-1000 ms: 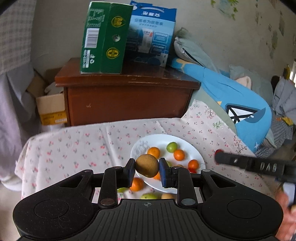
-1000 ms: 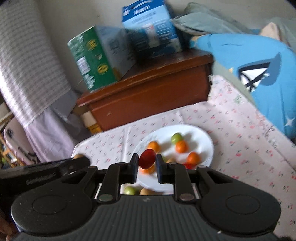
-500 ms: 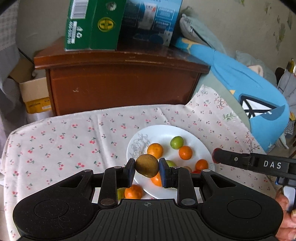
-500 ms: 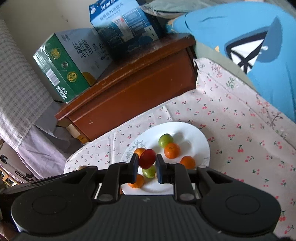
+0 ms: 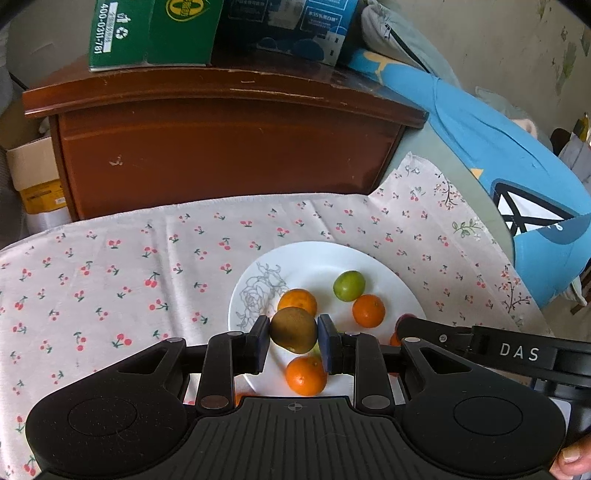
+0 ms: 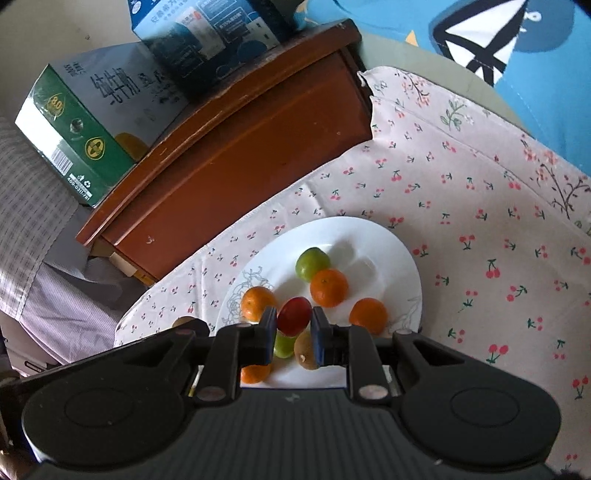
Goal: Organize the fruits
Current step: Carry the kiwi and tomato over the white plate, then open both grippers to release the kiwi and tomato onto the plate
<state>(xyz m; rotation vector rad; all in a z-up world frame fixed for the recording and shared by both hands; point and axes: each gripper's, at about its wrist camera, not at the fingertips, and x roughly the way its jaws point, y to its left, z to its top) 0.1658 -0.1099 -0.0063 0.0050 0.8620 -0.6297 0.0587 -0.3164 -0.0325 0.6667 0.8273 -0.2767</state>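
My left gripper is shut on a brown kiwi, held over the near part of a white plate. On that plate lie several oranges and a green fruit. My right gripper is shut on a small red fruit, above the same white plate, which holds oranges, green fruits and another kiwi. In the left wrist view the right gripper's body reaches in from the right over the plate's edge.
A cherry-print cloth covers the table. Behind it stands a dark wooden cabinet carrying a green box and a blue box. Blue bedding lies at the right. A cardboard box sits at the left.
Both grippers have dropped and moved in towards the plate, still holding their fruit. The plate looks larger and nearer in both views. The right wrist view has rolled.
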